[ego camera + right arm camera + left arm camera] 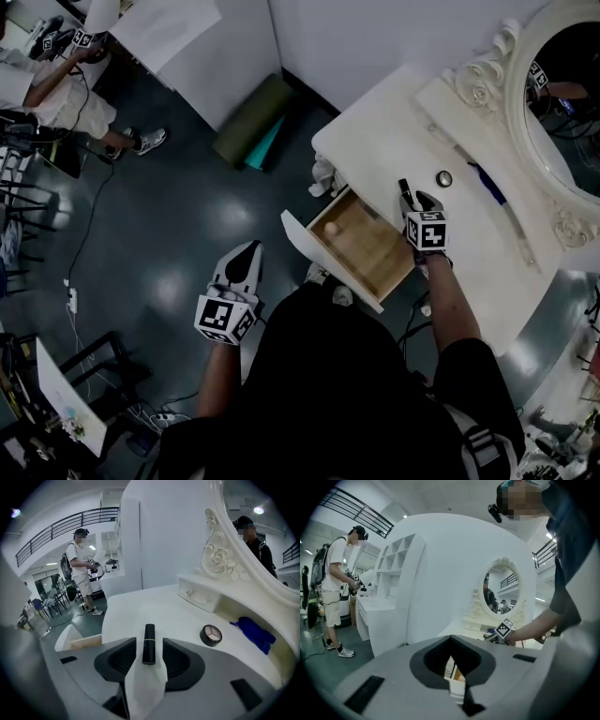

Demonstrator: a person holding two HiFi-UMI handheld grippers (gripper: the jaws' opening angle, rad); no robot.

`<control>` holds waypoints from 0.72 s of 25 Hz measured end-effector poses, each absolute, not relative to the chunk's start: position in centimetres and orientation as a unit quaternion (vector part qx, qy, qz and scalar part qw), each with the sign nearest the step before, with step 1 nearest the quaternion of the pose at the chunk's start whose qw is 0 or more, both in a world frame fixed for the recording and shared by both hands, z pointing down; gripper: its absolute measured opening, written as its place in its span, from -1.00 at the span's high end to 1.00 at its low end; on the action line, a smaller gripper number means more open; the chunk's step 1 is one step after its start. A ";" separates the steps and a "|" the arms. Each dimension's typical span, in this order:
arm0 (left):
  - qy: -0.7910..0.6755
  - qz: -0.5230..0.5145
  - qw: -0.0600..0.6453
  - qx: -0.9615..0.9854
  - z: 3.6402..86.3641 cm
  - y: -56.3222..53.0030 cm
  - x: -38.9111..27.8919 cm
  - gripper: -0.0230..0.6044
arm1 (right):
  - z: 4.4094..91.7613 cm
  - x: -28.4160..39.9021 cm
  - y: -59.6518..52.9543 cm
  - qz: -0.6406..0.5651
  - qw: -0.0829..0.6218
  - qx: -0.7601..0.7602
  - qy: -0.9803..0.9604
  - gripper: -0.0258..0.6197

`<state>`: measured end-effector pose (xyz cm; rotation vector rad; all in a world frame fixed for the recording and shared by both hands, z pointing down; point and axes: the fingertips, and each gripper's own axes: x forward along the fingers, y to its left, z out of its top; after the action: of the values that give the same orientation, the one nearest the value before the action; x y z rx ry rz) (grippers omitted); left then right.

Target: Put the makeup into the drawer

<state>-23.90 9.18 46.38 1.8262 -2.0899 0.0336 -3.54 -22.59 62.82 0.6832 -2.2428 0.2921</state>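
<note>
We see the right gripper (149, 640) open — black lipstick (149, 649) lies on the counter (140, 609) between its jaws, pads clear. Left gripper (247, 253) is shut, empty, over the floor (178, 216) — drawer (373, 255) open.

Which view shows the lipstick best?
Right gripper view: the lipstick sits whole between the right gripper's open jaws, gold band visible. Head view shows only a small dark sliver by that gripper. Left gripper view doesn't show it.
</note>
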 end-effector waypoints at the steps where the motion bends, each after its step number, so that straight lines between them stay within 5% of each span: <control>1: -0.742 0.013 0.184 0.645 46.5 9.3 -24.1 0.86 | 63.1 -3.6 -22.7 0.116 0.382 0.267 -0.877 0.40; 18: -0.742 0.023 0.189 0.642 46.4 8.5 -22.7 0.86 | 63.6 -3.9 -22.7 0.153 0.378 0.285 -0.867 0.58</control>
<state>-22.71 8.49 46.40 1.8056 -2.0873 0.0654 -3.91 -22.67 63.58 0.7288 -2.2169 0.3912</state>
